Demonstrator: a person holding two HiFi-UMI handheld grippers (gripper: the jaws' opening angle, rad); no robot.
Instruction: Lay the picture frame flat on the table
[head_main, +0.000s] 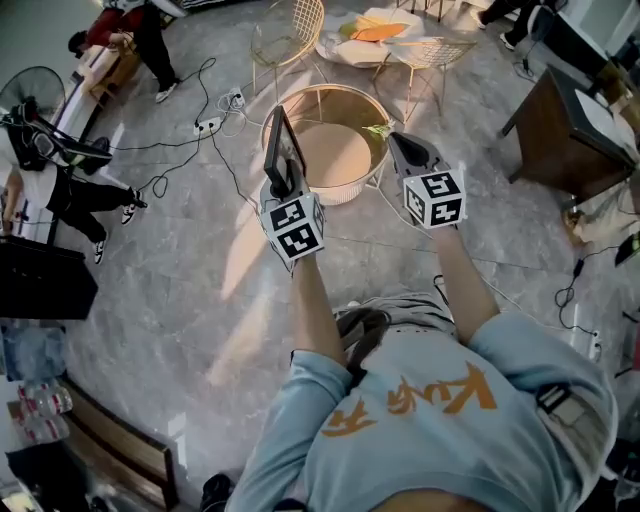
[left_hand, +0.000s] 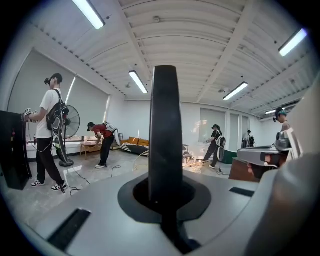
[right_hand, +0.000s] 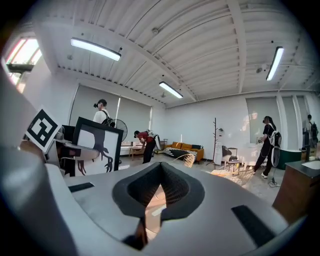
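Note:
The picture frame (head_main: 279, 146) is black-edged and stands upright on edge over the left rim of the round light-topped table (head_main: 335, 155). My left gripper (head_main: 285, 182) is shut on its lower edge. In the left gripper view the frame's edge (left_hand: 165, 135) rises as a dark bar between the jaws. In the right gripper view the frame (right_hand: 97, 150) shows a white picture with a black figure. My right gripper (head_main: 412, 152) hovers over the table's right rim, shut with nothing in it (right_hand: 160, 172).
Wire chairs (head_main: 290, 35) (head_main: 430, 50) and a second small table (head_main: 365, 35) stand beyond the round table. Cables and a power strip (head_main: 207, 126) lie on the floor at left. A dark wooden desk (head_main: 560, 130) is at right. Other people (head_main: 60, 185) work at left.

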